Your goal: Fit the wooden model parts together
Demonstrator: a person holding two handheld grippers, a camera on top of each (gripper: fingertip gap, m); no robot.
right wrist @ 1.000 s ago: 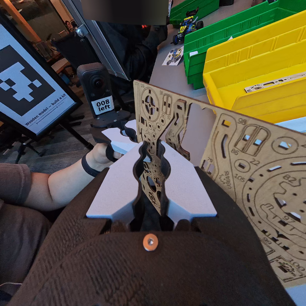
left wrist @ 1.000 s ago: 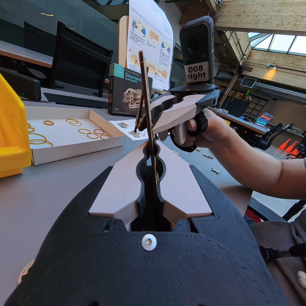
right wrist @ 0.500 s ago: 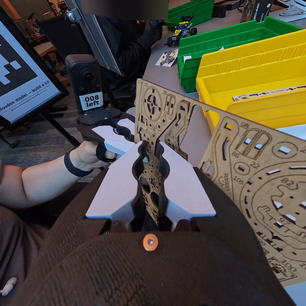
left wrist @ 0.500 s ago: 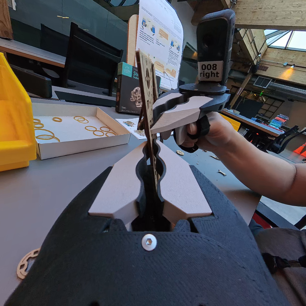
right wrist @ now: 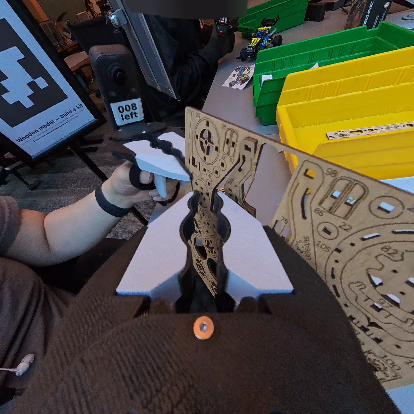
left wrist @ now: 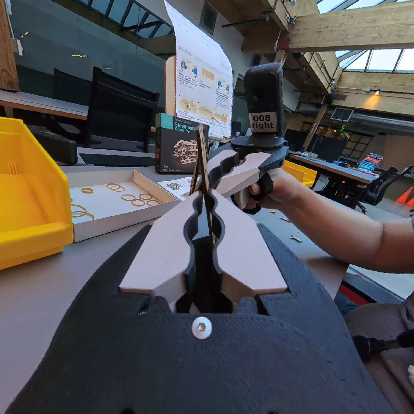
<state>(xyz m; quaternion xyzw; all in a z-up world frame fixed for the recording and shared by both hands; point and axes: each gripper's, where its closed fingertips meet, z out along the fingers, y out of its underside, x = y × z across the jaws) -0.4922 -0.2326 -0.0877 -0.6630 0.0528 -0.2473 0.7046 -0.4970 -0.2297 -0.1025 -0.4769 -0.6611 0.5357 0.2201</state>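
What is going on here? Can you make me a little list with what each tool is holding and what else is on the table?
left tool: shut on the wooden sheet
right tool: shut on the wooden sheet
wooden sheet: one laser-cut board, held upright on its edge between both tools, some parts already popped out
white tray: on the table, rubber bands lying in it
yellow bin: holds a wooden strip
green bin: behind the yellow bin
kit box: standing behind the tray
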